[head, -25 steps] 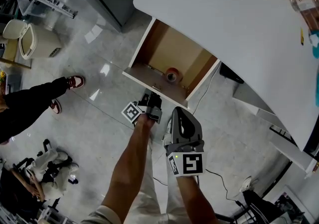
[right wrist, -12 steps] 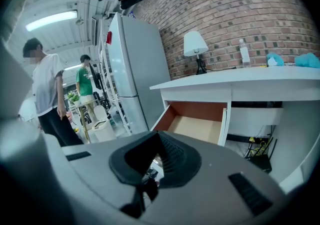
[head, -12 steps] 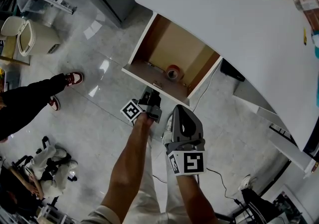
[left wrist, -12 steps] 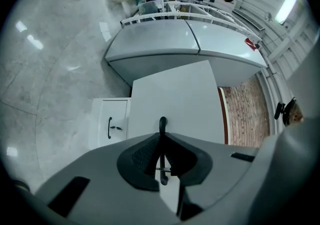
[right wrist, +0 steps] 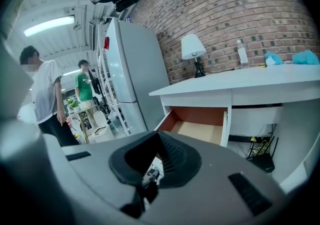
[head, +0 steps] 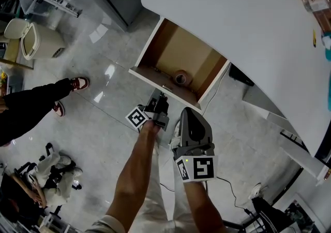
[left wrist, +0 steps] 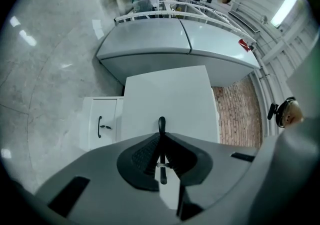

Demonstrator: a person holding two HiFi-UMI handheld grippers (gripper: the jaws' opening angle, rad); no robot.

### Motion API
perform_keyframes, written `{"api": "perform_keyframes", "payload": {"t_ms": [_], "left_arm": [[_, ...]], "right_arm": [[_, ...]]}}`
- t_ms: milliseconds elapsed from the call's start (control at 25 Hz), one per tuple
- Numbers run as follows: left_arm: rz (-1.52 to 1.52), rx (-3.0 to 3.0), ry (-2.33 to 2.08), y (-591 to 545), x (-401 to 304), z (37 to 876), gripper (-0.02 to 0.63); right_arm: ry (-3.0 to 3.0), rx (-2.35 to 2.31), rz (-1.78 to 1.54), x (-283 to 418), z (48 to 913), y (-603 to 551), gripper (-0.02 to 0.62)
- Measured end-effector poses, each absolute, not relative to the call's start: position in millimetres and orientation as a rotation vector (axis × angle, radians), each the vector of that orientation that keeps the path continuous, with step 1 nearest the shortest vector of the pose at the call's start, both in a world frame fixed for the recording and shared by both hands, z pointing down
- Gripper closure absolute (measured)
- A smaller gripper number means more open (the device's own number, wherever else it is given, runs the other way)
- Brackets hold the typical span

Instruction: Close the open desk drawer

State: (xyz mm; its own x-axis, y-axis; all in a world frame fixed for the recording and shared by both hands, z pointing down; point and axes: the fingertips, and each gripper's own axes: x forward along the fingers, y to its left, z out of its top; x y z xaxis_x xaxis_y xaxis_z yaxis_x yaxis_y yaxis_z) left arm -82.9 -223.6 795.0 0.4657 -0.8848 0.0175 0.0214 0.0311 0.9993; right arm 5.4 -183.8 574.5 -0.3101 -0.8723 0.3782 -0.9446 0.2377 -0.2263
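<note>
Our left fingers (left wrist: 145,155) sit at the front of the open drawer (head: 147,78), its handle (left wrist: 161,125) between them. Just beyond them a roll of tape (head: 180,77) lies in the drawer, under the desk (head: 248,25). Our right fingers (right wrist: 172,161) sit nearer us, beside them.

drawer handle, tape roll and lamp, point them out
drawer handle (left wrist: 161,125), left gripper view, on its upper end
tape roll (head: 175,77), head view, on the left of its ring
lamp (right wrist: 192,47), right gripper view, on its shade

Left gripper (left wrist: 161,141): jaws have just been closing and now pinch the black drawer handle (left wrist: 161,124) on the white drawer front (left wrist: 170,94). White cabinet (left wrist: 102,126) left of the front, grey fridge (left wrist: 175,49) above it.
</note>
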Motion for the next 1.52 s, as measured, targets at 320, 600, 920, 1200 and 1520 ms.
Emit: {"api": "perform_keyframes", "payload": {"t_ms": [320, 600, 920, 1200, 1520], "left_arm": [[-0.845, 1.392, -0.823, -225, -81, 775, 0.580], [-0.858, 1.447, -0.769, -232, -76, 749, 0.580], [-0.845, 1.454, -0.753, -238, -75, 735, 0.580], [-0.836, 1.450, -0.750, -245, -75, 733, 0.580], [-0.826, 1.473, -0.750, -256, -68, 728, 0.580]], "right_arm": [[-2.357, 1.723, 0.603, 3, 561, -186, 0.584], [-2.358, 1.754, 0.571, 10, 549, -191, 0.584], [-2.354, 1.767, 0.568, 14, 543, -193, 0.584], [-2.352, 1.776, 0.576, 18, 544, -197, 0.584], [-2.346, 1.765, 0.578, 18, 547, -200, 0.584]]}}
